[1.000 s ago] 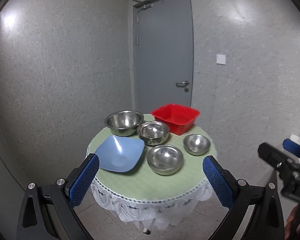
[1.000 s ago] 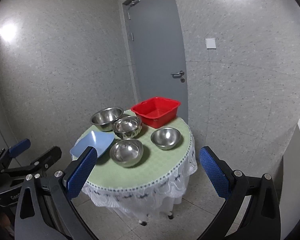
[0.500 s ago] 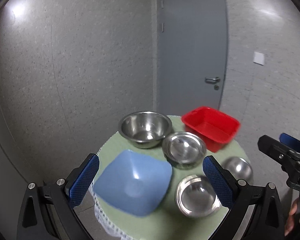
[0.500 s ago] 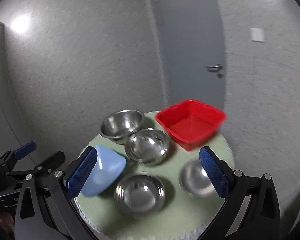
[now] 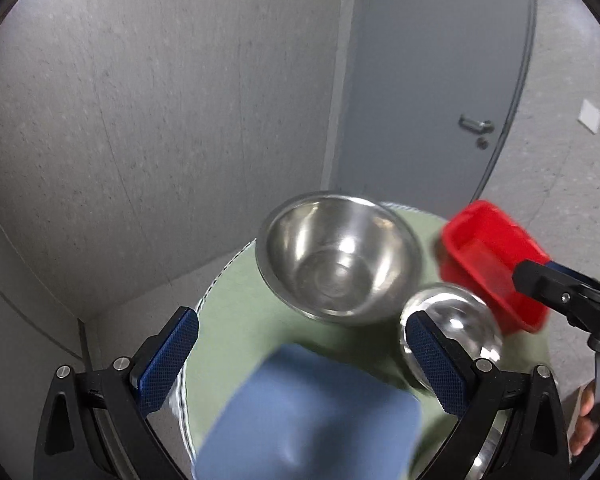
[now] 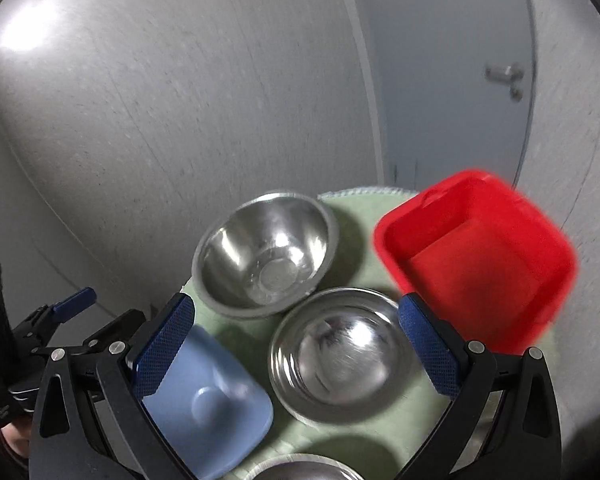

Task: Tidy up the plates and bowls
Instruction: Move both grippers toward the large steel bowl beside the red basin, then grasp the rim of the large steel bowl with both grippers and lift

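Observation:
A large steel bowl (image 5: pixel 338 256) (image 6: pixel 266 254) stands at the back of the round green table (image 5: pixel 236 300). A square blue plate (image 5: pixel 316 420) (image 6: pixel 212 408) lies at the near left. A medium steel bowl (image 6: pixel 342 354) (image 5: pixel 458 326) sits in the middle. The rim of another steel bowl (image 6: pixel 300 468) shows at the bottom edge. My left gripper (image 5: pixel 300 360) is open and empty, just above the blue plate. My right gripper (image 6: pixel 296 350) is open and empty, above the medium bowl.
A red plastic tub (image 5: pixel 496 268) (image 6: pixel 476 258) stands at the back right of the table (image 6: pixel 384 420). A grey wall and a grey door (image 5: pixel 428 80) are behind it. The right gripper's body (image 5: pixel 568 292) shows at the left view's right edge.
Both grippers have moved forward and down toward the table; the dishes now fill the lower views. Both stay open. No dish has moved.

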Action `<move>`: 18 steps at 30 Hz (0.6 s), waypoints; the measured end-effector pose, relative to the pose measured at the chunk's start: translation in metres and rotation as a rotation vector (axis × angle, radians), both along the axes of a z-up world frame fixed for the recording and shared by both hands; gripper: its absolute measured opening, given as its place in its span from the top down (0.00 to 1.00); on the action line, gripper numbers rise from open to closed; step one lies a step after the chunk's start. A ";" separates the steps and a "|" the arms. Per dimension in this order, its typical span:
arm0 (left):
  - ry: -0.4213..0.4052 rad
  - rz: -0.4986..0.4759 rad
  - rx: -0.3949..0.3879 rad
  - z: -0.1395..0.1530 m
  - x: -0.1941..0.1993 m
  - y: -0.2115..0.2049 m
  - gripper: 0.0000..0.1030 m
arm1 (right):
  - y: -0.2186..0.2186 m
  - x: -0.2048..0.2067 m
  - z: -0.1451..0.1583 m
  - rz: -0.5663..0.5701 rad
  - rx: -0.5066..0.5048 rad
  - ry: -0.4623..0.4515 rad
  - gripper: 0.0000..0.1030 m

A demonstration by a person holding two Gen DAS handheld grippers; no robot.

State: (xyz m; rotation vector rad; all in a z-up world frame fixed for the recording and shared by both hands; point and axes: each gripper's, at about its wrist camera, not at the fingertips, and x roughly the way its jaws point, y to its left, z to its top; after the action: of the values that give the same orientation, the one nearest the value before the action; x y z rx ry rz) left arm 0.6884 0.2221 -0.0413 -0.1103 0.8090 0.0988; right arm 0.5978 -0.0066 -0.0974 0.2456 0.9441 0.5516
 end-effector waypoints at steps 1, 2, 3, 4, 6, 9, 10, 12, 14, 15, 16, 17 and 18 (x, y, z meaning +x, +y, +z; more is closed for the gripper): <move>0.031 -0.004 0.000 -0.008 0.019 0.008 0.01 | 0.007 0.011 -0.007 -0.004 -0.006 0.030 0.00; 0.065 -0.013 0.005 -0.017 0.039 0.015 0.02 | 0.015 0.022 -0.014 -0.008 -0.016 0.063 0.00; 0.083 -0.021 0.010 -0.024 0.053 0.020 0.02 | 0.023 0.035 -0.022 -0.012 -0.033 0.102 0.00; 0.108 -0.028 0.019 -0.033 0.070 0.025 0.05 | 0.031 0.046 -0.030 -0.019 -0.051 0.121 0.00; 0.149 -0.050 0.020 -0.049 0.103 0.034 0.08 | 0.045 0.065 -0.043 -0.025 -0.105 0.147 0.02; 0.203 -0.068 0.013 -0.075 0.142 0.045 0.14 | 0.063 0.086 -0.060 -0.031 -0.190 0.169 0.05; 0.226 -0.070 0.016 -0.084 0.150 0.048 0.20 | 0.068 0.091 -0.068 -0.036 -0.229 0.177 0.06; 0.257 -0.088 0.007 -0.103 0.170 0.050 0.24 | 0.072 0.099 -0.082 -0.039 -0.269 0.209 0.12; 0.278 -0.096 -0.005 -0.118 0.186 0.053 0.31 | 0.078 0.107 -0.095 -0.037 -0.303 0.234 0.17; 0.293 -0.102 -0.009 -0.127 0.194 0.053 0.34 | 0.079 0.107 -0.098 -0.038 -0.315 0.241 0.20; 0.302 -0.111 -0.012 -0.133 0.198 0.052 0.42 | 0.082 0.108 -0.099 -0.038 -0.331 0.229 0.20; 0.308 -0.117 -0.018 -0.135 0.198 0.052 0.50 | 0.085 0.109 -0.099 -0.037 -0.356 0.219 0.23; 0.316 -0.126 -0.029 -0.142 0.202 0.051 0.54 | 0.088 0.111 -0.101 -0.029 -0.349 0.228 0.29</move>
State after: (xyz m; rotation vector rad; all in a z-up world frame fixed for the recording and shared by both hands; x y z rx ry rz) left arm 0.8909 0.2731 -0.1831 -0.0714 1.1310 -0.0160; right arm 0.7085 0.0813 -0.1982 0.0070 1.2382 0.3275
